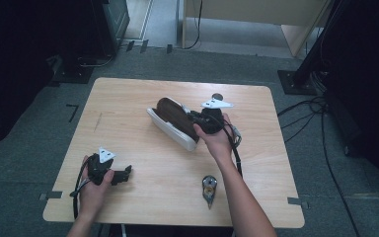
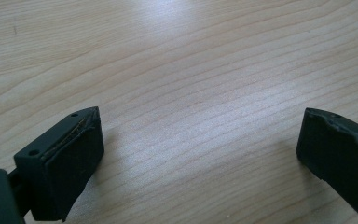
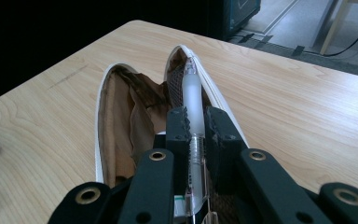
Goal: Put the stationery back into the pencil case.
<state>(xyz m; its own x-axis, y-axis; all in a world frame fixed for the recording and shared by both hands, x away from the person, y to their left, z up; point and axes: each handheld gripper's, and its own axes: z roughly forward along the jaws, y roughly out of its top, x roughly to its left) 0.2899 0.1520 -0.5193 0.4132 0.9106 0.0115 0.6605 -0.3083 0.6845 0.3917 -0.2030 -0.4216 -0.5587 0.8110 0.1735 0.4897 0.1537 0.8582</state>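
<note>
Pen lengthwise along open pencil case, tip away from fingers

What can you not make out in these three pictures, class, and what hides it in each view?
- Pen: its rear end is cut off by the bottom edge of the right gripper view; in the high view it is too small to make out.
- Case: its inside is dark in the high view.
- Small metal thing near the front edge: too small to name.

left gripper: black, grey three-cornered plate, trailing cable | right gripper: black, brass-ringed screw holes
</note>
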